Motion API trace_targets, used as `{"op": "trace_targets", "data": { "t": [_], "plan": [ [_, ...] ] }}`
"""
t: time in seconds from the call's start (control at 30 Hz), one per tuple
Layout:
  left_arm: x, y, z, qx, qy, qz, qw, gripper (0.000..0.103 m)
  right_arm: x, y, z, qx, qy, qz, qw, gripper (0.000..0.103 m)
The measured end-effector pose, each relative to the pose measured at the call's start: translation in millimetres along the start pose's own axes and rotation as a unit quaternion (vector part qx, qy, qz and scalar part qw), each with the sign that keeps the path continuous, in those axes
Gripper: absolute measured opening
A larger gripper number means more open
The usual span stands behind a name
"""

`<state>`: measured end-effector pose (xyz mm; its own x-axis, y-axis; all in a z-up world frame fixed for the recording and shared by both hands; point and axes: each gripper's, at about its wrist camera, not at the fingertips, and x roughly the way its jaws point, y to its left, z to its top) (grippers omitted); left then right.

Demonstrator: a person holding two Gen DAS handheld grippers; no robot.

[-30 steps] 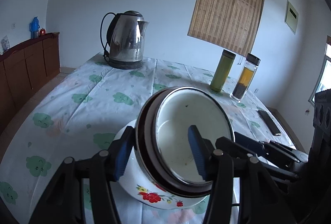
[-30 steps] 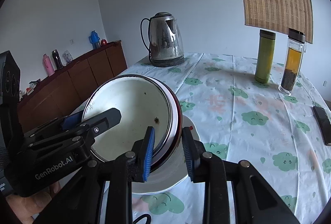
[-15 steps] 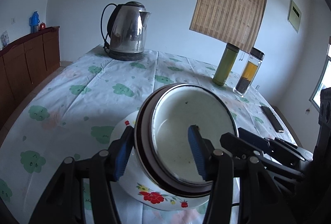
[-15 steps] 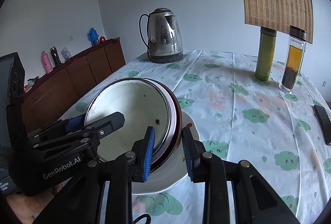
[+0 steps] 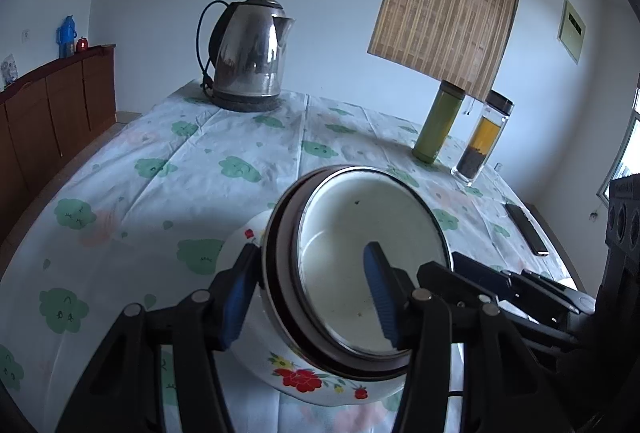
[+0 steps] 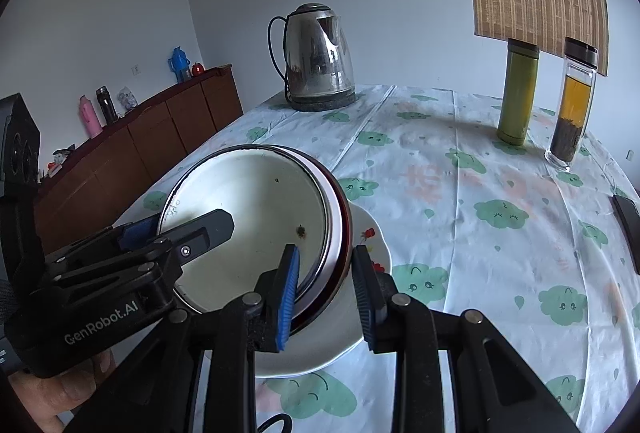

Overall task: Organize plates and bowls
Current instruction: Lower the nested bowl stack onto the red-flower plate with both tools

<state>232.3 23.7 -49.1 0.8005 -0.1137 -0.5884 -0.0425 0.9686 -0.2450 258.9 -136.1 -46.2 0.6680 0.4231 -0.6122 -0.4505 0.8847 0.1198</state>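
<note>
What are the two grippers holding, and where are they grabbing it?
Both hold the stack of bowls, tilted above the flowered plate. The left gripper and right gripper each clamp the rim on opposite sides.

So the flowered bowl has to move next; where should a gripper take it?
Pinch the thin rim of the flowered bowl, one finger inside, one outside, coming in low from the right, where the rim shows bare; the tilted bowl stack covers its middle.

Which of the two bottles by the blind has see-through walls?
The black-capped bottle, the one nearer the table edge: through its clear wall you see amber liquid over dark leaves. The green bottle beside it is opaque all the way up.
</note>
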Motion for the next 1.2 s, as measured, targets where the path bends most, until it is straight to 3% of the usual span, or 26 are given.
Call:
{"op": "trace_targets", "data": {
  "t": [0.63, 1.2],
  "plan": [
    [13, 8, -3, -0.019, 0.028, -0.021, 0.9992, 0.052, 3, -1, -1, 0.002, 0.009, -0.003, 1.0, 0.029],
    [17, 5, -3, -0.004, 0.023, -0.012, 0.9997, 0.052, 8, -6, -2, 0.015, -0.001, -0.006, 1.0, 0.029]
  ]
}}
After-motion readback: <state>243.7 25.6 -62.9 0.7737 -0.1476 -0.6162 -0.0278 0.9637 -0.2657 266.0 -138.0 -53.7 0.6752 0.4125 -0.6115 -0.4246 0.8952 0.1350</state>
